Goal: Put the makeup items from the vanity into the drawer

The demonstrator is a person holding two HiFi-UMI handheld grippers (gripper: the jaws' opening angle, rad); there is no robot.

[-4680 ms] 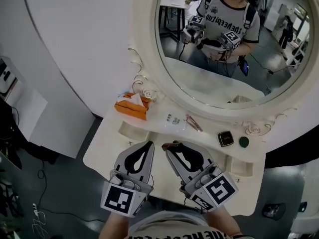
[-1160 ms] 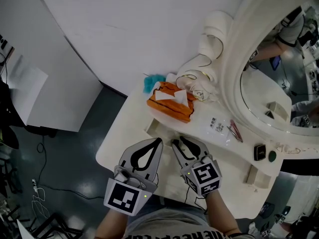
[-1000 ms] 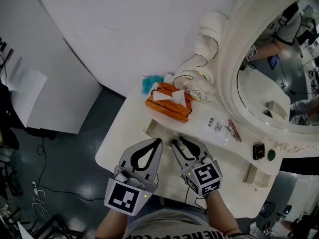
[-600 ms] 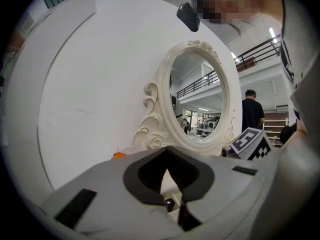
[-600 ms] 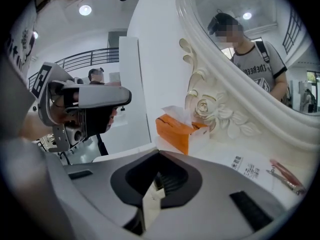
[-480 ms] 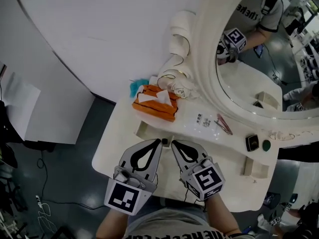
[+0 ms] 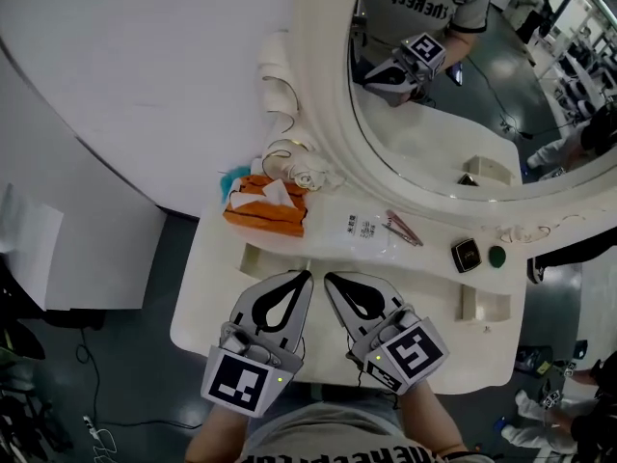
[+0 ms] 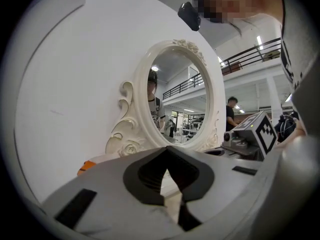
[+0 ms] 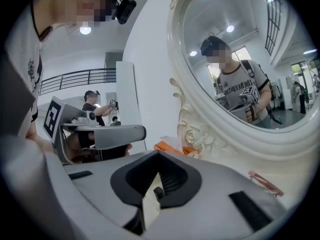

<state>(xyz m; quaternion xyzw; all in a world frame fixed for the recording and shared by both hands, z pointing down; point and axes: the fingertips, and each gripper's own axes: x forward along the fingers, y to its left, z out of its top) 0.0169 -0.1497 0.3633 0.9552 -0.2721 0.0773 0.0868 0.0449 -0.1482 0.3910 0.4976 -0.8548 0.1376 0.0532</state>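
Observation:
On the white vanity point(image 7: 214, 302), a clear labelled packet point(image 7: 359, 228), pink hair clips point(image 7: 403, 228), a black square compact point(image 7: 466, 255) and a small green round item point(image 7: 496, 256) lie in a row below the mirror. My left gripper point(image 7: 305, 276) and right gripper point(image 7: 328, 279) hover side by side over the vanity's front middle, short of the row. Both are shut with nothing between their jaws. The left gripper view shows its jaws point(image 8: 166, 149) meeting tip to tip. The right gripper point(image 9: 159, 153) points toward the mirror frame, with the hair clips point(image 9: 265, 184) low at its right.
An orange tissue box point(image 7: 265, 210) sits at the vanity's back left beside the mirror's carved frame point(image 7: 299, 167). The oval mirror point(image 7: 453, 85) reflects the person and grippers. Small raised boxes stand at the left point(image 7: 260, 257) and right point(image 7: 479, 304). Dark floor surrounds the table.
The head view has swung so the mirror and the row of items sit more centred. Both grippers stay shut and side by side; the right one's marker cube has shifted rightward.

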